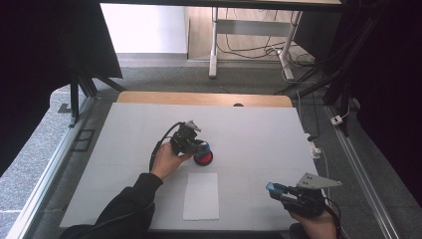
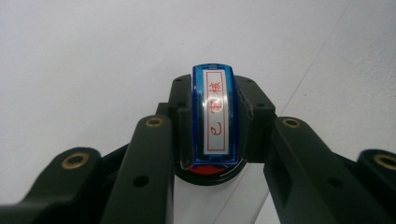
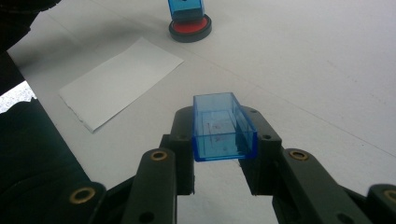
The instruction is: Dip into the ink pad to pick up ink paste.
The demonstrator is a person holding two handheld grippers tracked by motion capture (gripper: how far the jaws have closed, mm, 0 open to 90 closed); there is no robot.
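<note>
White table (image 1: 259, 134), grey carpet floor (image 1: 164, 79), desk legs (image 1: 214, 45) beyond.

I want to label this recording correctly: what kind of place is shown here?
Probably a lab or recording studio, not a home or office. A white-covered work table stands between black curtains, with loose cables on the floor beyond it. On it lie only a blue stamp, a red ink pad and a paper sheet.

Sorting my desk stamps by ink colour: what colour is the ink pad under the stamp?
Red, in a black round case: the ink pad shows best in the right gripper view.
</note>
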